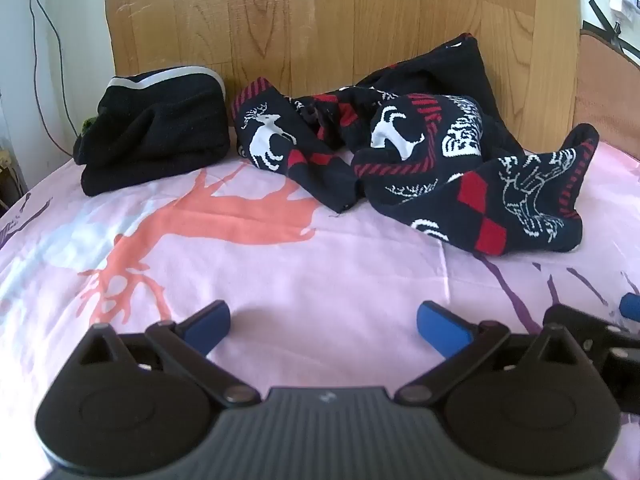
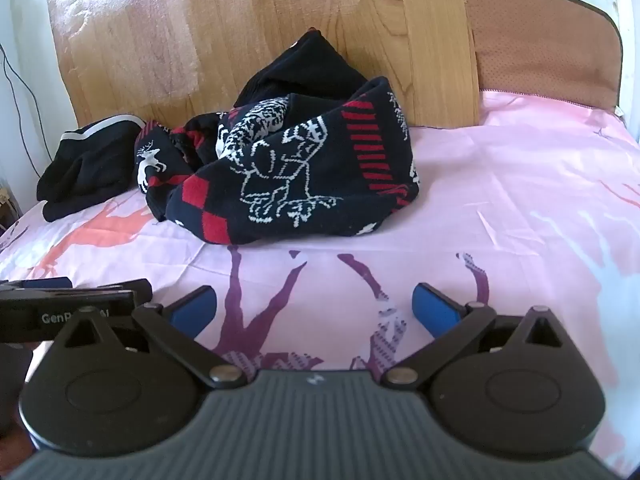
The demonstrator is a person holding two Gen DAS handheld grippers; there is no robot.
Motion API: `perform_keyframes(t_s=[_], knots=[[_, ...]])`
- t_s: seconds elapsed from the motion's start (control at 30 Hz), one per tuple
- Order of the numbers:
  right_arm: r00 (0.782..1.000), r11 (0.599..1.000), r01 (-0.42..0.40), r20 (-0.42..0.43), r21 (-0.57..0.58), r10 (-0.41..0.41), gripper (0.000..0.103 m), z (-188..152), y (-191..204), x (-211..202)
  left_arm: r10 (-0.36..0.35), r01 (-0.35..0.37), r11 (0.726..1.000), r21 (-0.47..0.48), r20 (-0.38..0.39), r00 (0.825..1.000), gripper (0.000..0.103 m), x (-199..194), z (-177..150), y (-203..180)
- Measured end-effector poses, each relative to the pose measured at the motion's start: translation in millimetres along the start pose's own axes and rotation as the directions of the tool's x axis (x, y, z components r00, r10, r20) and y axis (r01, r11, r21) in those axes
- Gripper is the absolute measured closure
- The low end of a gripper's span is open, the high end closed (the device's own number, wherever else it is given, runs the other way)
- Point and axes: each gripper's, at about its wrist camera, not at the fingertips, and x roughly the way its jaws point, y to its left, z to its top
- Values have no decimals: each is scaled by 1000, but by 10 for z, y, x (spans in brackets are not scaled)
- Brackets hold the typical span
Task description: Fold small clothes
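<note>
A crumpled dark navy knit garment with white deer and red diamond patterns [image 1: 420, 160] lies on the pink bedsheet against the wooden headboard; it also shows in the right wrist view [image 2: 288, 168]. A folded black garment with a white stripe [image 1: 156, 124] sits to its left, also in the right wrist view [image 2: 88, 164]. My left gripper [image 1: 324, 326] is open and empty, low over the sheet, well short of the clothes. My right gripper [image 2: 314, 306] is open and empty, just in front of the patterned garment. The right gripper's edge shows in the left wrist view [image 1: 592, 328].
The pink bedsheet [image 1: 280, 280] with coral and purple deer prints covers the bed. A wooden headboard [image 1: 320, 20] stands behind the clothes. A brown padded panel [image 2: 540, 36] is at the back right. Cables hang on the wall at left [image 1: 44, 40].
</note>
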Motion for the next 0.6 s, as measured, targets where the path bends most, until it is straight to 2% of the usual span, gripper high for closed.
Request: perform_keyframes(t_s=[0.23,0.6], knots=[[1000,1000,1,-1,0,-1,0,1,-13,-3,-11,11,1000,1,-2,1000,0,-5,-9,15],[1000,1000,-7,6,22,7,0,13,-34,11,-55,55,997,61,-7,998,0,-167,-129,65]])
